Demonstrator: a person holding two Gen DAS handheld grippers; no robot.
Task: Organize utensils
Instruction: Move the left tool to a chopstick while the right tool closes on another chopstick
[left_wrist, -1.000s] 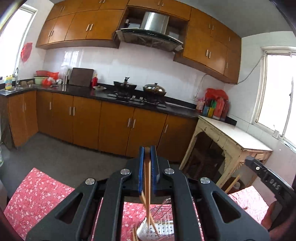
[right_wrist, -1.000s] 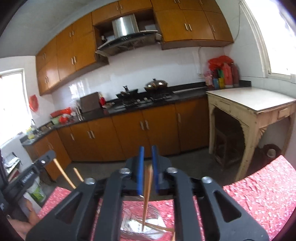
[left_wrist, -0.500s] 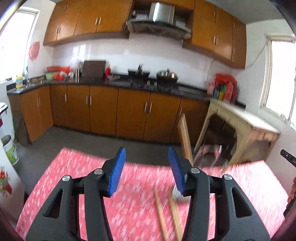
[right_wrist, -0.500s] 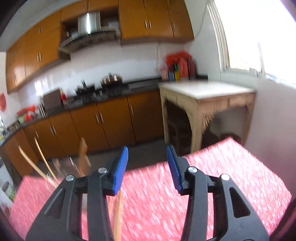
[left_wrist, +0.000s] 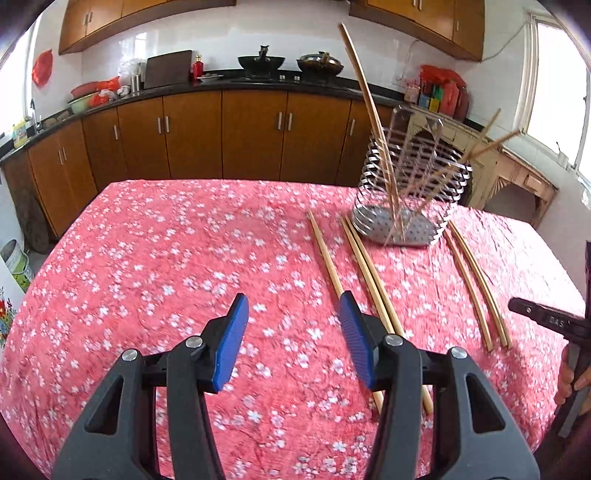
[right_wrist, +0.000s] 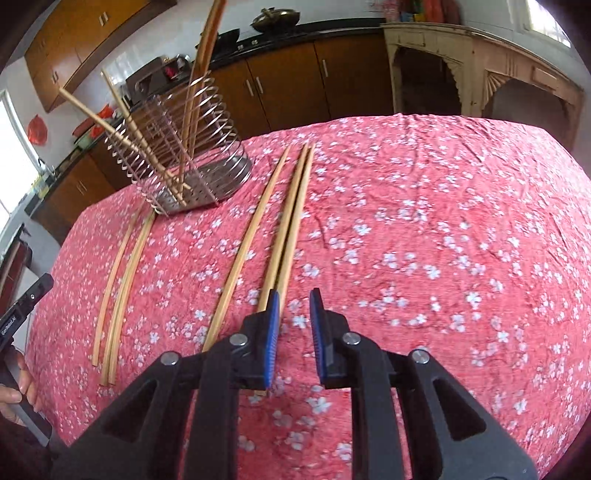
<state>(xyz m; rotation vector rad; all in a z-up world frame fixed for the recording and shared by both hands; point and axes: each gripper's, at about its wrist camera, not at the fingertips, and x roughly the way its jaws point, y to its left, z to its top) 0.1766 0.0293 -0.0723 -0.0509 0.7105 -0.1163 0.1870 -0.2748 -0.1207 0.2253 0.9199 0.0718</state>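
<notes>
Several bamboo chopsticks stand in a wire holder (left_wrist: 406, 221) (right_wrist: 199, 192) on the red flowered tablecloth (left_wrist: 166, 258). Five more lie loose on the cloth: a single one (left_wrist: 325, 254) (right_wrist: 249, 240), a close pair (left_wrist: 364, 258) (right_wrist: 286, 221) and a curved pair (left_wrist: 480, 284) (right_wrist: 129, 295). My left gripper (left_wrist: 293, 306) is open low over the cloth, empty, its right finger over the near ends of the single one and the close pair. My right gripper (right_wrist: 294, 295) has its jaws closing on nothing; the close pair runs under its left finger.
Brown kitchen cabinets and a counter with pots stand behind the table. A worn white side table (right_wrist: 461, 48) is at the far right. Each view shows the other gripper's handle at its edge, held by a hand (left_wrist: 569, 380) (right_wrist: 14, 387).
Both grippers were shut on a chopstick above the holder, then opened and let them drop in. Both have since sunk to the cloth, and the right jaws have narrowed.
</notes>
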